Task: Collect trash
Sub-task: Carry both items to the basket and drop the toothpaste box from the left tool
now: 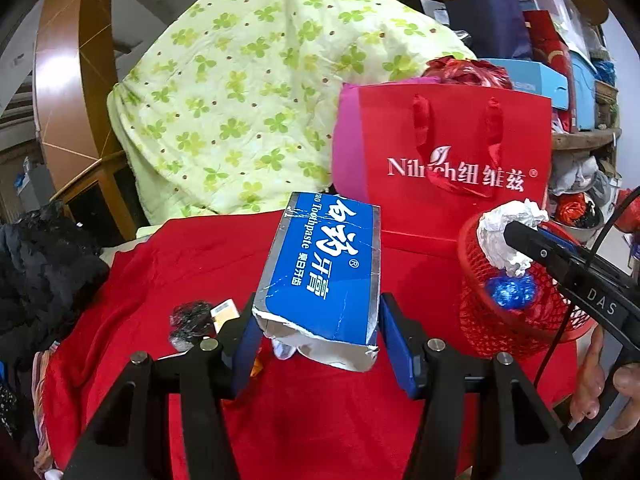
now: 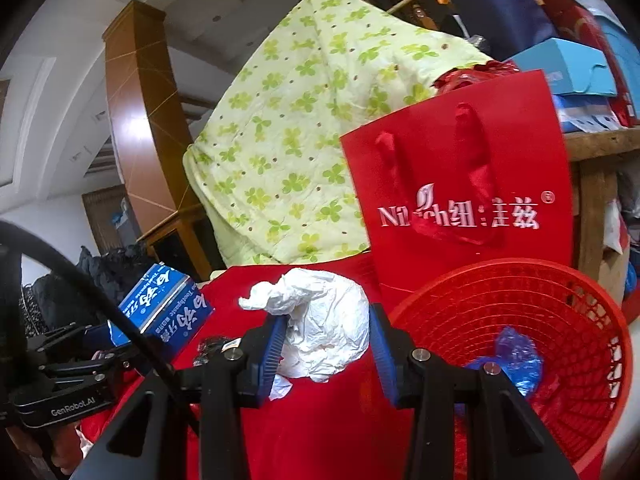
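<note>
My left gripper [image 1: 318, 336] is shut on a torn blue toothpaste box [image 1: 324, 276] and holds it above the red cloth [image 1: 192, 264]. The box also shows in the right wrist view [image 2: 168, 304], at the left. My right gripper [image 2: 326, 348] is shut on a crumpled white paper wad [image 2: 324, 320]. In the left wrist view the wad [image 1: 504, 232] hangs over the rim of the red mesh basket [image 1: 488, 312]. The basket [image 2: 568, 320] holds a crumpled blue wrapper [image 2: 516, 356]. A black crumpled wrapper [image 1: 188, 320] and a small orange-white packet [image 1: 224, 312] lie on the cloth.
A red paper gift bag [image 1: 452, 152] stands behind the basket. A green-flowered quilt [image 1: 248, 88] is piled at the back. Dark clothing [image 1: 36, 264] lies at the left. Boxes and bags [image 1: 536, 40] are stacked on a shelf at the right.
</note>
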Demonstrator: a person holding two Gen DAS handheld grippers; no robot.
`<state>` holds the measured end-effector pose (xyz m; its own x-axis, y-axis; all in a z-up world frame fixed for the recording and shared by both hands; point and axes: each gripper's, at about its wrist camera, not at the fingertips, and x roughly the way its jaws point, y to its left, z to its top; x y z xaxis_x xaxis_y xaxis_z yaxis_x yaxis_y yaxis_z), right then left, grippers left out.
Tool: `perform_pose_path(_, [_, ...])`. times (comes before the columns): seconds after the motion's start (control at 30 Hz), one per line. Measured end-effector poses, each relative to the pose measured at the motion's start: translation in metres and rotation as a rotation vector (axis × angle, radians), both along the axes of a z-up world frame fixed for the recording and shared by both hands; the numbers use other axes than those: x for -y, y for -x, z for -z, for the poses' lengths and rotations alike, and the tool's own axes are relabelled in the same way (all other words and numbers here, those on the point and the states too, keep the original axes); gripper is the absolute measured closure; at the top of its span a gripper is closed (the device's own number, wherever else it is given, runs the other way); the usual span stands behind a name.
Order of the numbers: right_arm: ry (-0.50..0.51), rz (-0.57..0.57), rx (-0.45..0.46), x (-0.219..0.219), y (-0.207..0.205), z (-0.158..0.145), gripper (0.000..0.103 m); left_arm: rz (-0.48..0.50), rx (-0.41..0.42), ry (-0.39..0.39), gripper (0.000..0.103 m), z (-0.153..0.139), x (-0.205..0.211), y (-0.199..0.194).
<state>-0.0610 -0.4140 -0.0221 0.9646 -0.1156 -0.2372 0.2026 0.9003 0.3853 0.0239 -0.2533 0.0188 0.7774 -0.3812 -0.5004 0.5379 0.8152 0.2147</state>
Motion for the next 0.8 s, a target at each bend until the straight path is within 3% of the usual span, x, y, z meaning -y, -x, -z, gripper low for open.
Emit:
perform_pose_path(0.53, [-0.109,0.095,0.029,0.052,0.040,0.011,0.059,0.114,-0.017,-0.015,0.044,0.002,0.050,0.021])
perform_pose_path(0.8, [-0.172,0.165,0.046,0.076,0.060,0.016,0.058,0.250,-0.101,0.020,0.044,0.012,0.076,0.032])
